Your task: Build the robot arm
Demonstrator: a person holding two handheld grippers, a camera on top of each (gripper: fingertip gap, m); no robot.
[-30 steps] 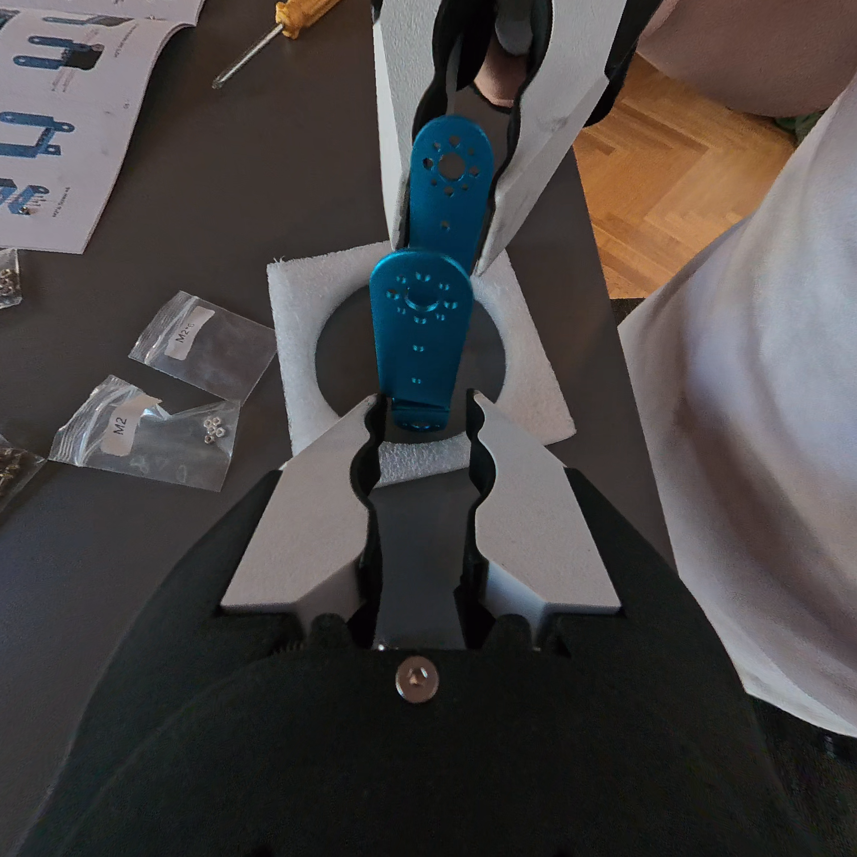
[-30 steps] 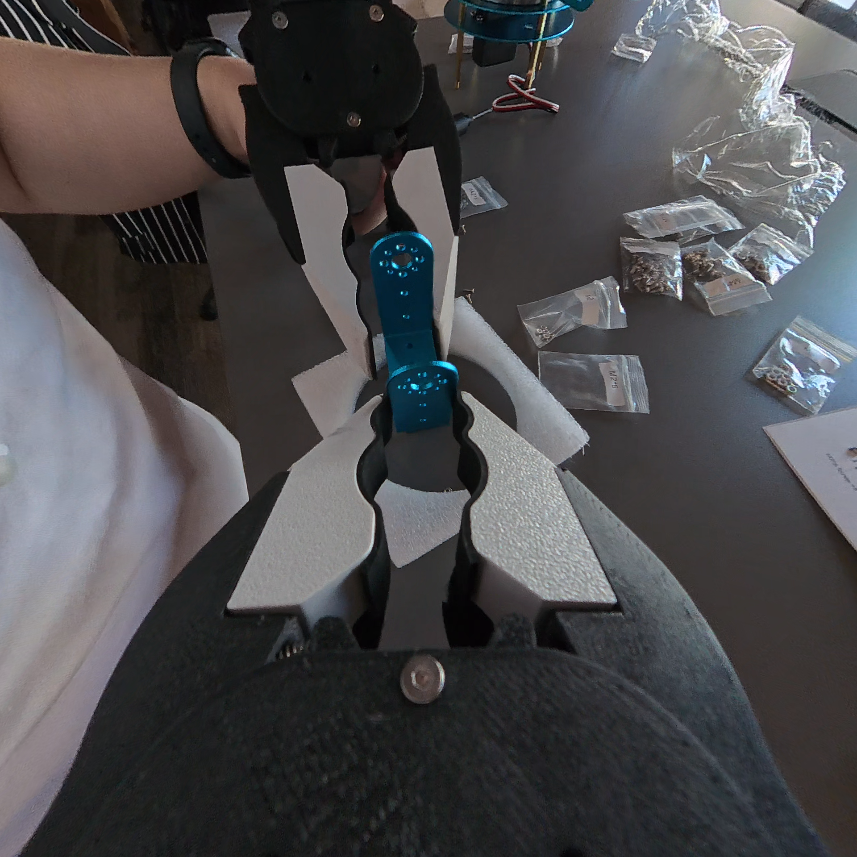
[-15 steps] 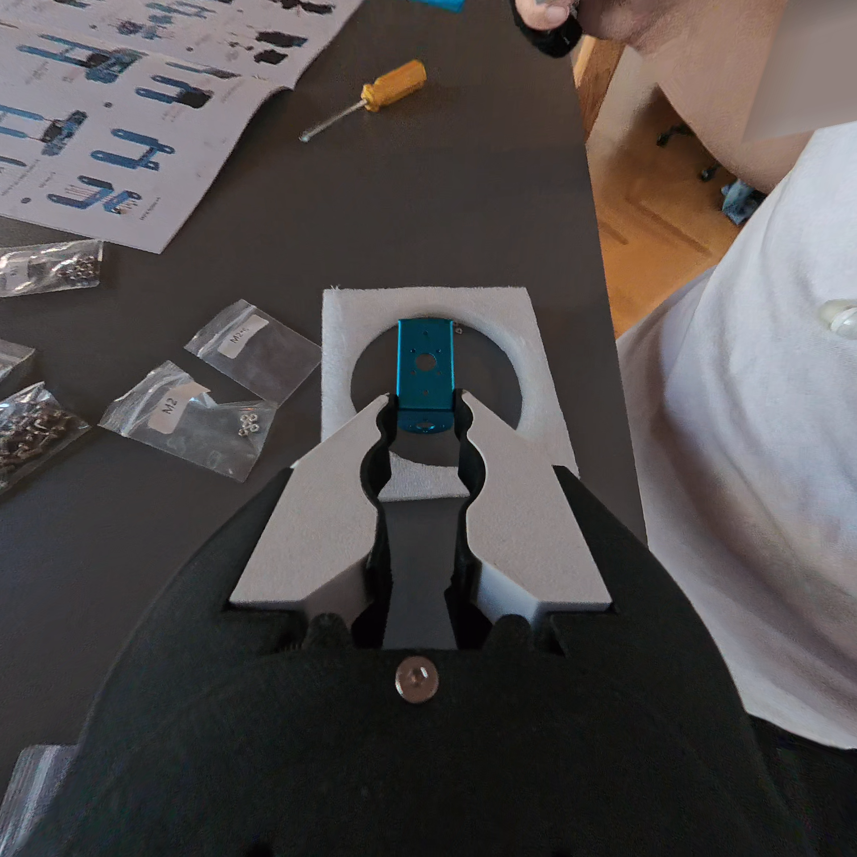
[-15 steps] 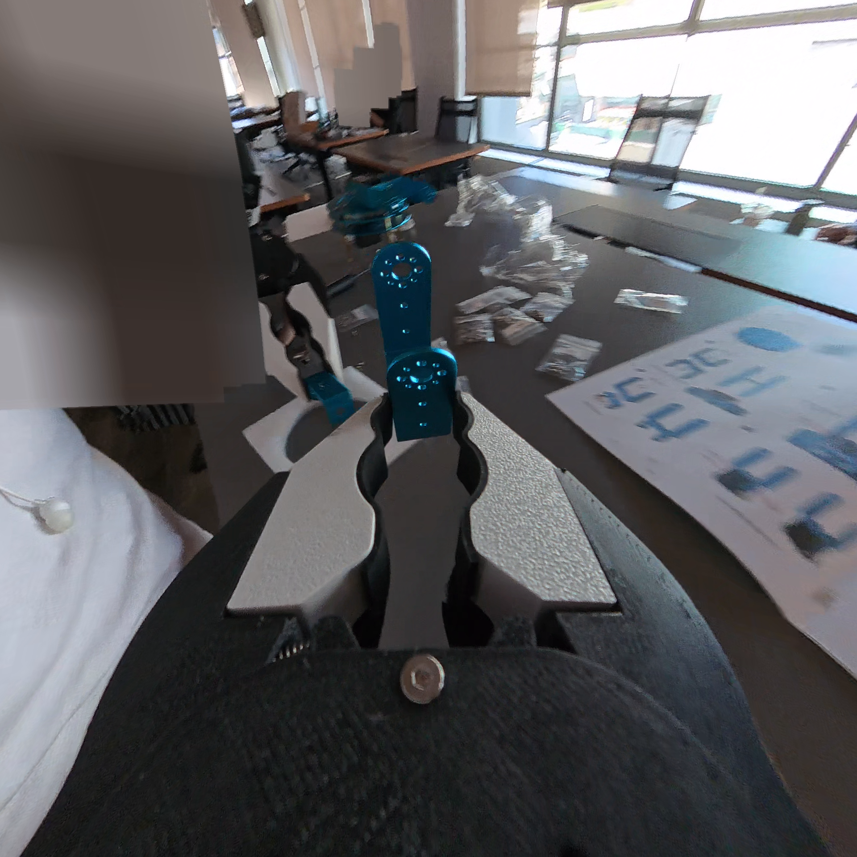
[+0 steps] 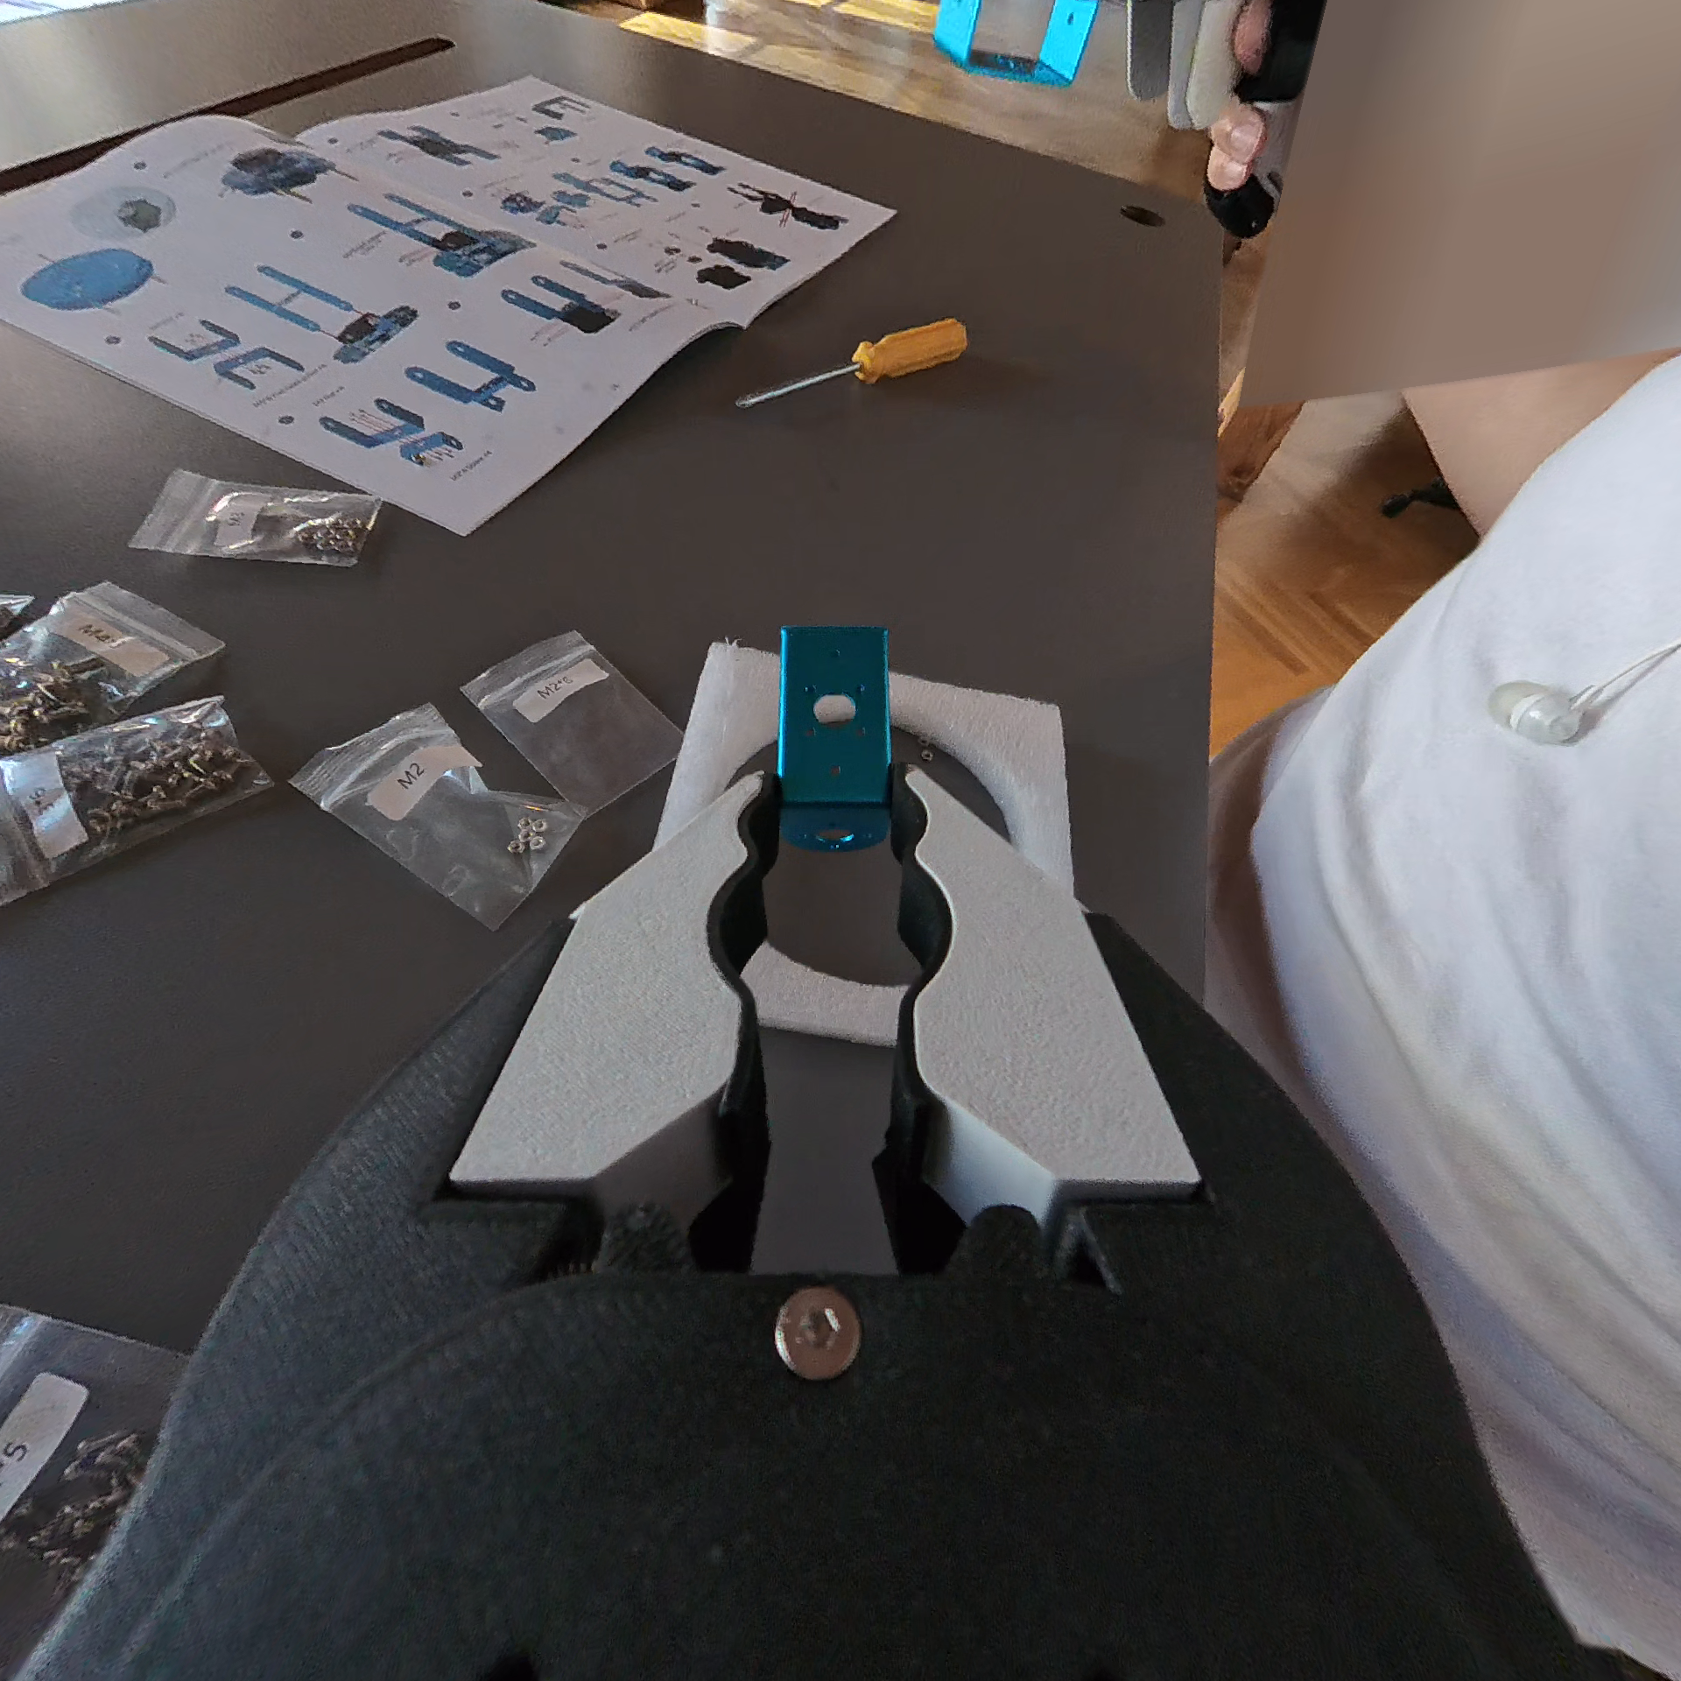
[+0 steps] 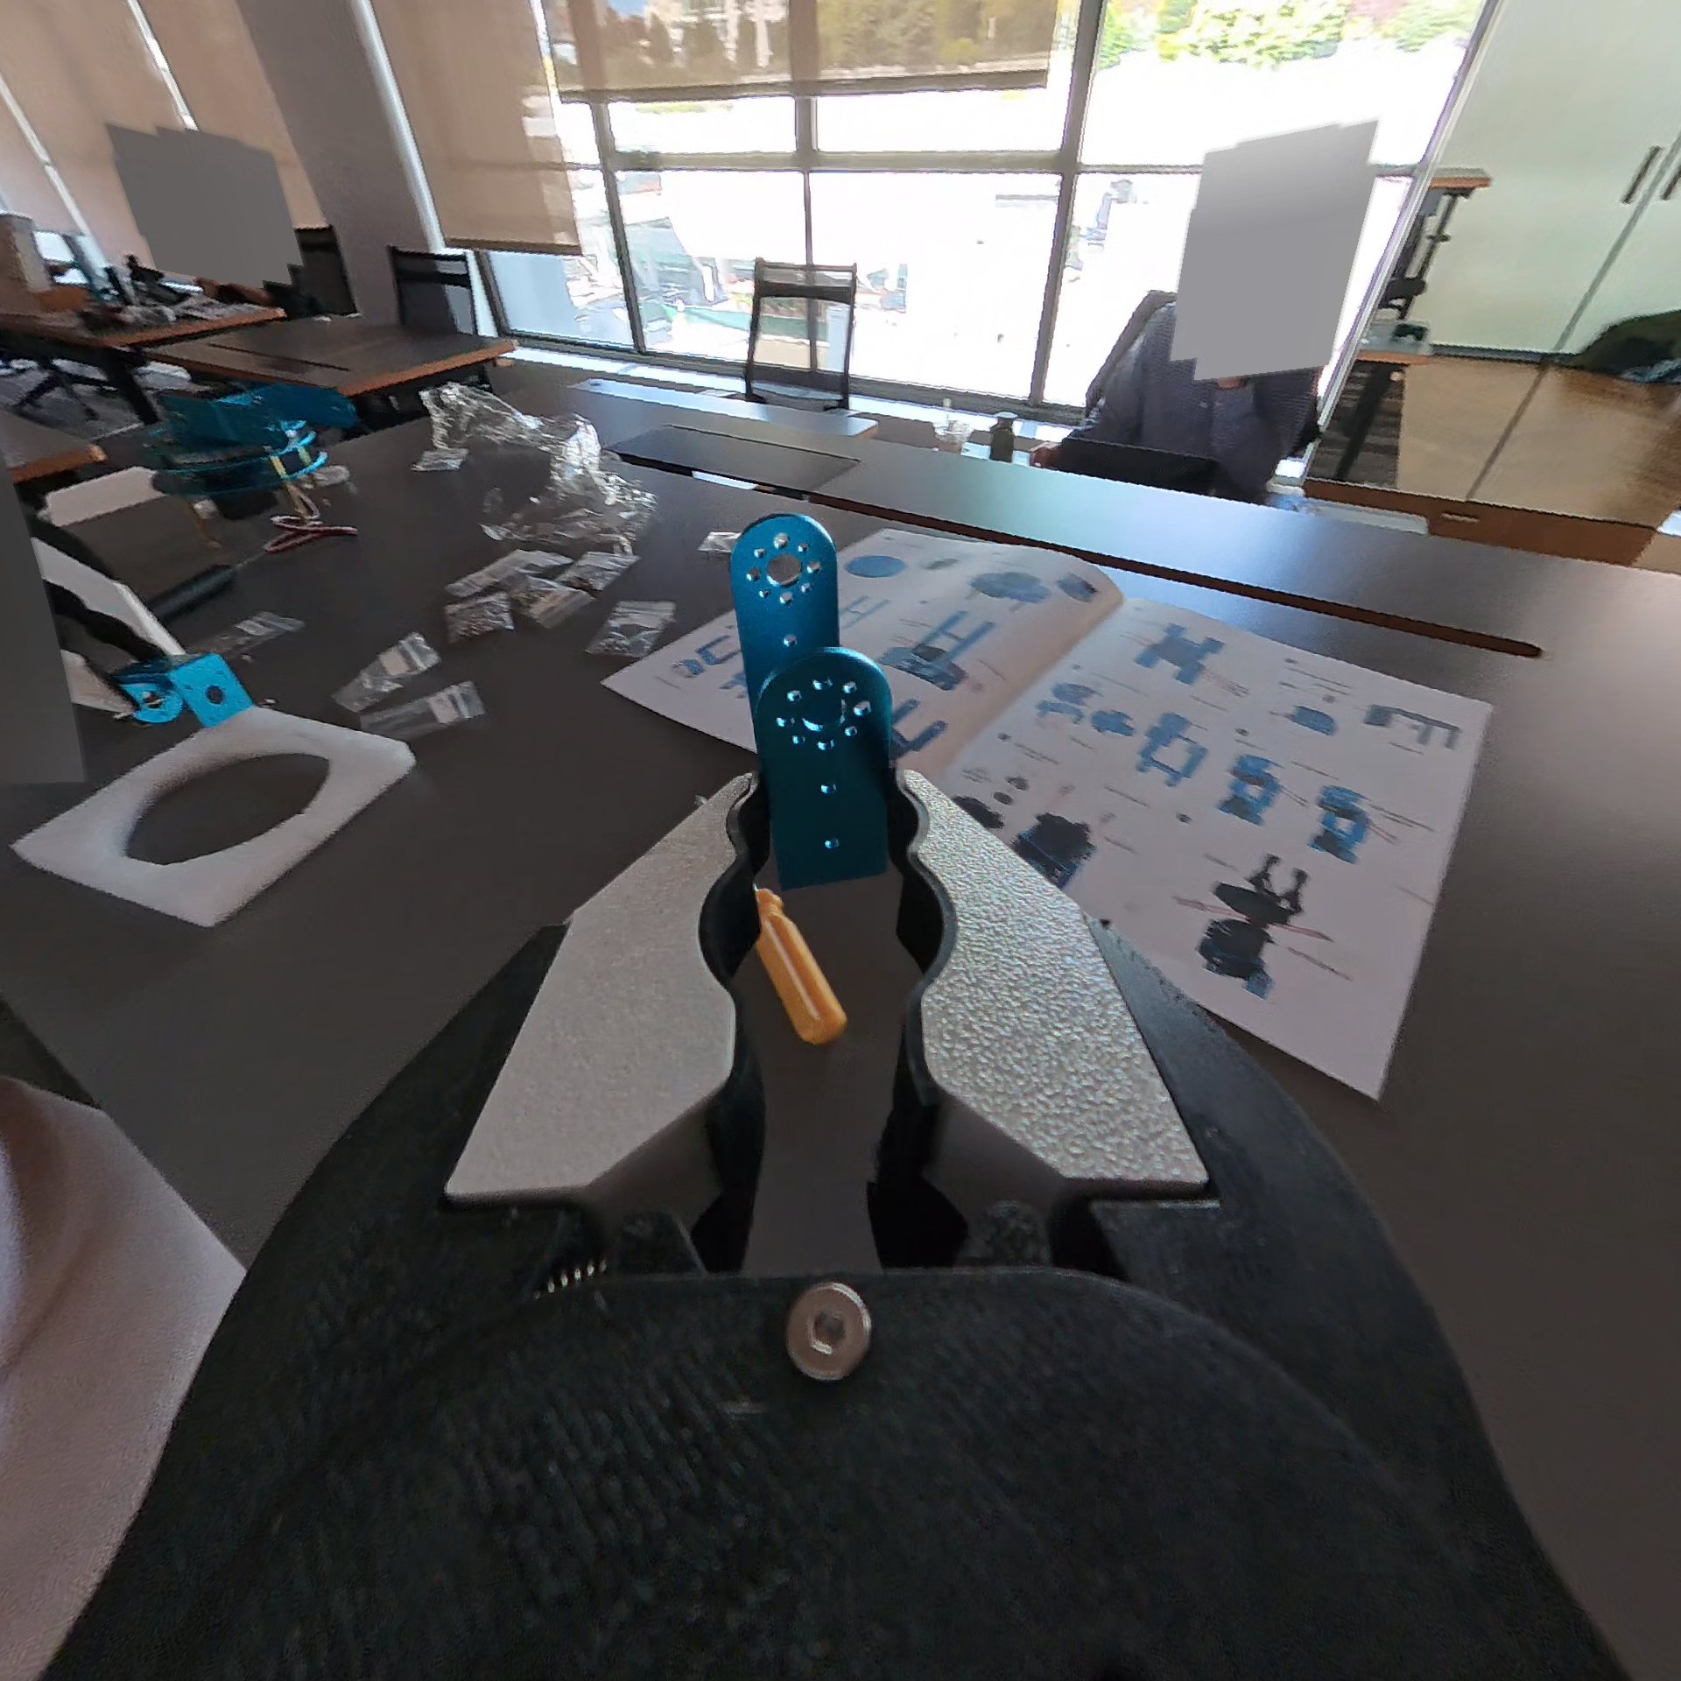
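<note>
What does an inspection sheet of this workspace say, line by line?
Surface: dark table, with white foam frame near its edge.
Job's things: small blue bracket; blue U-bracket; yellow screwdriver; open manual.
Clutter: bags of screws, clear wrapping.
Grippers: left gripper shut on small blue bracket over the foam; right gripper shut on blue U-bracket, above the screwdriver.
Cables: earphone wire on white shirt.
Surroundings: windows, desks, chairs, seated person.
</note>
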